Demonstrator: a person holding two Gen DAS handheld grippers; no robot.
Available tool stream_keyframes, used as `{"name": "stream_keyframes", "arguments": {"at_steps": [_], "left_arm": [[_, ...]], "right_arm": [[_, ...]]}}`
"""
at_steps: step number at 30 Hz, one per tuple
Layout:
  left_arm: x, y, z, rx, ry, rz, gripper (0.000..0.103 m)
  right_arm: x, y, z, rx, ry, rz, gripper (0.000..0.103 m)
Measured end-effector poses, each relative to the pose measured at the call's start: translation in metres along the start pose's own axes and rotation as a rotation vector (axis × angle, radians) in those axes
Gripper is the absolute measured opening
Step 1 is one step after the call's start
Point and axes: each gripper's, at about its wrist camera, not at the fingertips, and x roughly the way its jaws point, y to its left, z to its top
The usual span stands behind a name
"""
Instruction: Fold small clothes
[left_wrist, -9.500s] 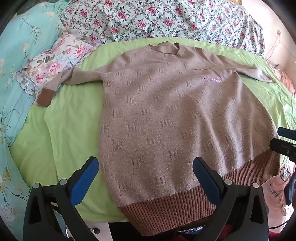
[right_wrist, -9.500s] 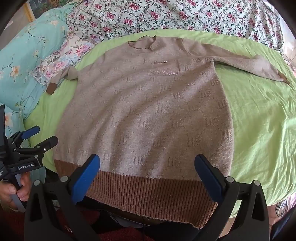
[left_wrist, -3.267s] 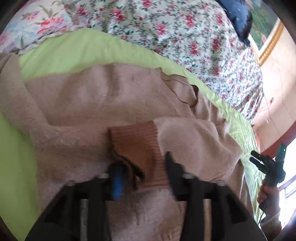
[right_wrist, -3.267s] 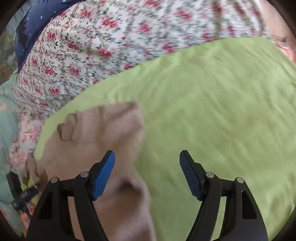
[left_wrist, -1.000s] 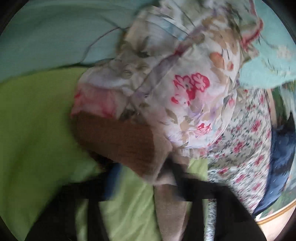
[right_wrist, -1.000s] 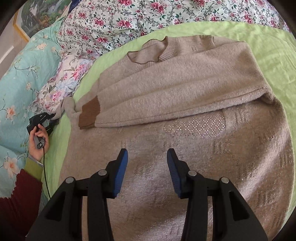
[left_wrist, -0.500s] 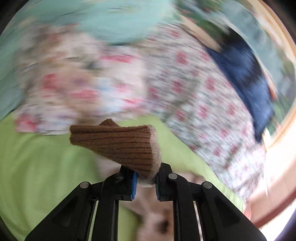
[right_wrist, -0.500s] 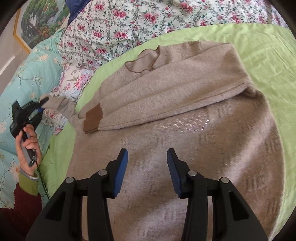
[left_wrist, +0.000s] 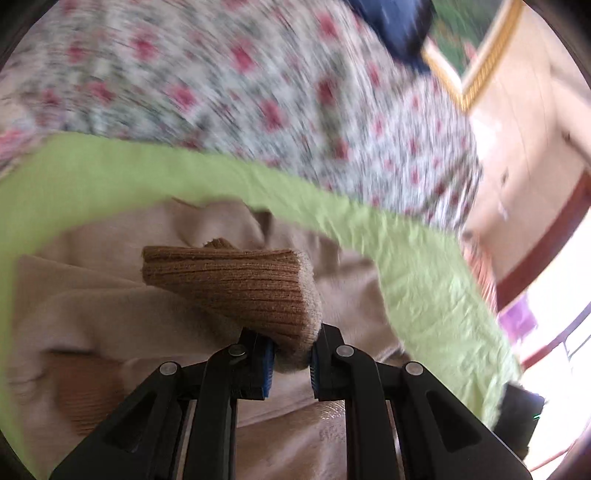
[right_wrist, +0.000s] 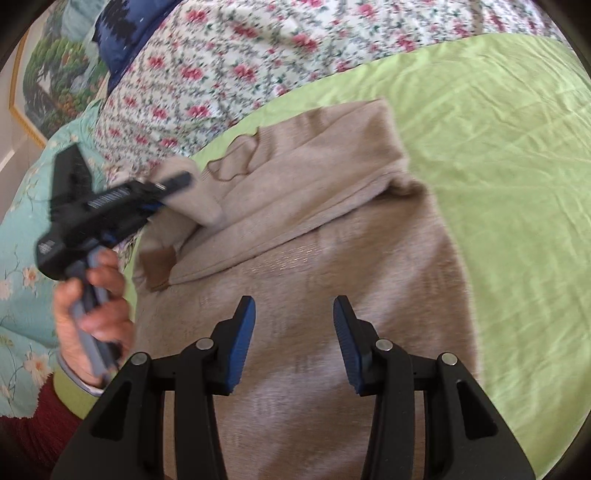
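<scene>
Right wrist view: my right tongs hang apart over the sweater, bare green sheet wide on its right. The sweater runs long from near hem to far collar. My left tongs clamp the brown cuff, lifted over the body.

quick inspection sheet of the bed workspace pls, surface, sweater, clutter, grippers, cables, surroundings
surface: green sheet, wrinkled, sweater lying on it.
job's things: beige sweater laid flat, one sleeve folded across the chest with its cuff at the side edge; the other sleeve's brown ribbed cuff is lifted.
clutter: floral quilt and teal bedding beside the sheet.
grippers: left gripper shut on the raised cuff; right gripper open, holding nothing, above the sweater body.
cables: nothing seen.
surroundings: framed picture, wall behind.
</scene>
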Motion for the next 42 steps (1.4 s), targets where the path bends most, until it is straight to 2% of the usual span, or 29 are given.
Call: {"name": "stream_keyframes", "arguments": {"at_steps": [4, 7, 9, 11, 17, 20, 23, 27, 30, 32, 34, 35, 39, 42], "left_arm": [[0.044, -0.019, -0.017, 0.046, 0.081, 0.020, 0.019], [0.056, -0.017, -0.026, 0.039, 0.112, 0.013, 0.039], [0.055, -0.015, -0.026, 0.034, 0.121, 0.007, 0.062], [0.045, -0.011, -0.033, 0.041, 0.121, 0.012, 0.068], [0.000, 0.019, -0.067, 0.074, 0.132, 0.042, 0.069], [-0.011, 0.048, -0.081, 0.039, 0.144, 0.092, 0.069], [-0.020, 0.082, -0.084, -0.039, 0.134, 0.125, 0.069], [-0.037, 0.123, -0.077, -0.155, 0.090, 0.136, 0.064], [-0.046, 0.136, -0.071, -0.186, 0.056, 0.153, 0.064], [-0.049, 0.142, -0.067, -0.195, 0.043, 0.206, 0.064], [-0.053, 0.149, -0.064, -0.193, 0.019, 0.310, 0.064], [-0.054, 0.153, -0.063, -0.195, 0.013, 0.344, 0.060], [-0.059, 0.170, -0.063, -0.240, 0.019, 0.347, 0.052], [-0.062, 0.164, -0.064, -0.208, 0.035, 0.377, 0.051]], "right_arm": [[-0.005, -0.008, 0.002, 0.020, -0.019, -0.014, 0.045], [-0.005, -0.007, 0.004, 0.024, -0.024, -0.014, 0.045], [-0.002, -0.004, 0.006, 0.021, -0.024, -0.010, 0.046], [0.002, 0.002, 0.007, 0.013, -0.022, -0.002, 0.046], [0.025, 0.026, 0.018, -0.029, -0.003, 0.040, 0.046], [0.037, 0.033, 0.027, -0.039, -0.013, 0.034, 0.050], [0.047, 0.031, 0.040, -0.014, -0.025, 0.013, 0.050], [0.048, 0.032, 0.053, -0.058, -0.082, -0.087, 0.051], [0.048, 0.033, 0.063, -0.098, -0.099, -0.137, 0.055], [0.046, 0.029, 0.067, -0.066, -0.094, -0.105, 0.056], [0.044, 0.024, 0.067, -0.013, -0.083, -0.048, 0.056], [0.043, 0.025, 0.066, -0.007, -0.081, -0.036, 0.056], [0.044, 0.034, 0.059, -0.033, -0.067, -0.040, 0.057], [0.045, 0.033, 0.054, 0.039, -0.018, 0.062, 0.057]]}}
